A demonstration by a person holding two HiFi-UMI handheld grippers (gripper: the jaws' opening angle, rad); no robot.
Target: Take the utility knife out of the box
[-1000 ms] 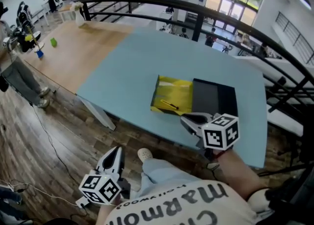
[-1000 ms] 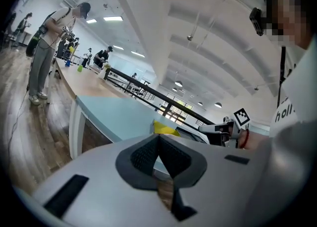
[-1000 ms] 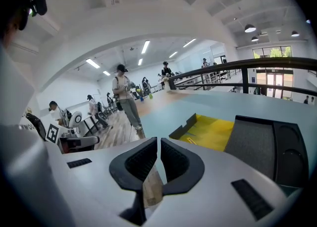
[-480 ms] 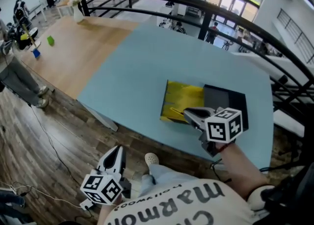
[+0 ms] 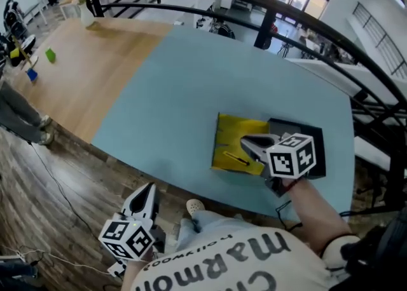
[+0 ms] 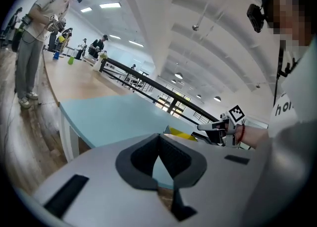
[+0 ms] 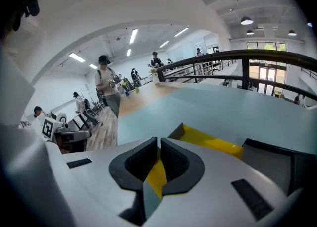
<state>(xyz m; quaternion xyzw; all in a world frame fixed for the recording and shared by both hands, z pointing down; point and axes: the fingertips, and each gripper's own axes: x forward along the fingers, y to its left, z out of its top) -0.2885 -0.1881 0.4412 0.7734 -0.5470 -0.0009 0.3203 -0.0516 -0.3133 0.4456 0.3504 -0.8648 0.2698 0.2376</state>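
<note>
An open yellow box [image 5: 232,132] lies near the front edge of the light-blue table [image 5: 191,80], with its black lid [image 5: 315,137] beside it on the right. A thin dark utility knife [image 5: 236,158] lies in the box's near part. My right gripper [image 5: 245,140] is shut and empty, its tips over the box just above the knife. In the right gripper view the yellow box wall [image 7: 213,141] shows past the shut jaws [image 7: 159,144]. My left gripper [image 5: 147,189] hangs low over the floor in front of the table, shut and empty; its own view [image 6: 158,139] looks across the table at the box [image 6: 181,133].
A wooden table [image 5: 82,61] adjoins the blue one on the left. A black railing [image 5: 267,4] curves behind the table's far edge. A person [image 6: 37,47] stands on the wood floor at the left, with others further back.
My right gripper has moved forward from the box's near edge to over the yellow box. The left gripper has stayed low in front of the table, drifting a little.
</note>
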